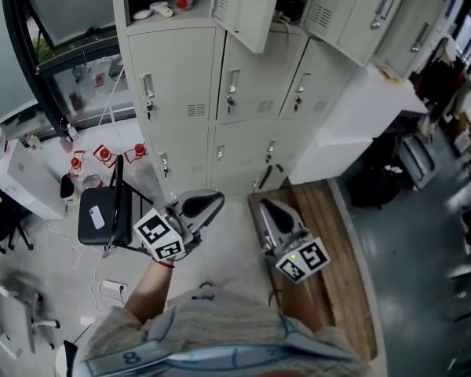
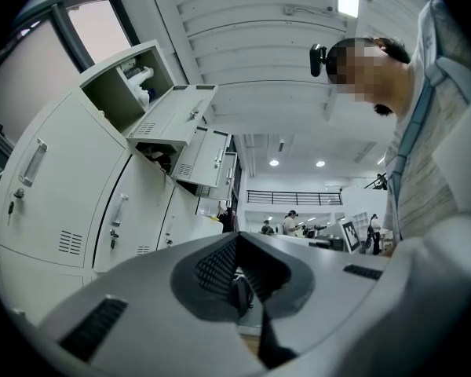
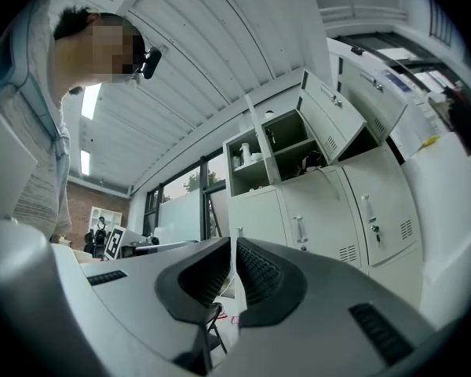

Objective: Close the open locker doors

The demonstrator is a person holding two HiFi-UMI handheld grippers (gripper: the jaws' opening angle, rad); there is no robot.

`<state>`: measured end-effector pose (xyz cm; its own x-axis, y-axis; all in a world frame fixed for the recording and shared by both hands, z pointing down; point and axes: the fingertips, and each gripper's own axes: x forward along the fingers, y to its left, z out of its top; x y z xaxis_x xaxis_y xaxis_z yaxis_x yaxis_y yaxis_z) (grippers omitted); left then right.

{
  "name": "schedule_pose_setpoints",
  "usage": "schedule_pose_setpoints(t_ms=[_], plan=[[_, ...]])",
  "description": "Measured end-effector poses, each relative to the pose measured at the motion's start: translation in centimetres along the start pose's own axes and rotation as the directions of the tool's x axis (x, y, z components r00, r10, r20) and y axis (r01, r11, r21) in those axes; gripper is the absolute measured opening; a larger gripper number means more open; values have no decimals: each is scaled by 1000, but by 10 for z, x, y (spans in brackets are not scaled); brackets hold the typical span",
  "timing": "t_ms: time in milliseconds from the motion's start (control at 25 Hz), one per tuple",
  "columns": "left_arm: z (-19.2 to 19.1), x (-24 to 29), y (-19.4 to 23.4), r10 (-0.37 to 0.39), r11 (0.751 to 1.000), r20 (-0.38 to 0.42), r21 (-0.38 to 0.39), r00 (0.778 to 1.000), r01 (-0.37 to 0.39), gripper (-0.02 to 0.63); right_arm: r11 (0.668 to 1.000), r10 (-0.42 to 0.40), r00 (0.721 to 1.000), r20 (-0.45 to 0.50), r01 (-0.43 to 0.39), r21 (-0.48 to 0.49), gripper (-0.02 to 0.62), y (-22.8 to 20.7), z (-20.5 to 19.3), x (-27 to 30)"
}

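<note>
Grey left gripper, grey right gripper, black-and-white marker cubes, pale knit top, blue trim

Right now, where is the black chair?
In the head view the black chair stands on the floor at the lower left, just left of the left gripper, before the lockers.

The bank of lockers stands straight ahead of the 2 grippers, with its open doors in the top row, above and beyond both. A chair sits just left of the left gripper. A platform lies below and right of the right gripper, in front of a box against the lockers' right side.
</note>
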<state>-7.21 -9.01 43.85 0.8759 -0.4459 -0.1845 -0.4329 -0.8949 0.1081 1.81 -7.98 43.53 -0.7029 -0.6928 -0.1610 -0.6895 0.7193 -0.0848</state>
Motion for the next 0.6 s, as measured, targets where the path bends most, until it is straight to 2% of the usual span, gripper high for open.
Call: schedule_pose_setpoints(t_ms=[400, 600], plan=[[20, 39, 32, 105, 994, 55, 17, 993, -106, 5, 998, 67, 998, 7, -67, -2, 3, -63, 27, 29], [10, 55, 42, 174, 983, -13, 59, 985, -173, 5, 992, 125, 992, 9, -125, 7, 3, -78, 30, 45]])
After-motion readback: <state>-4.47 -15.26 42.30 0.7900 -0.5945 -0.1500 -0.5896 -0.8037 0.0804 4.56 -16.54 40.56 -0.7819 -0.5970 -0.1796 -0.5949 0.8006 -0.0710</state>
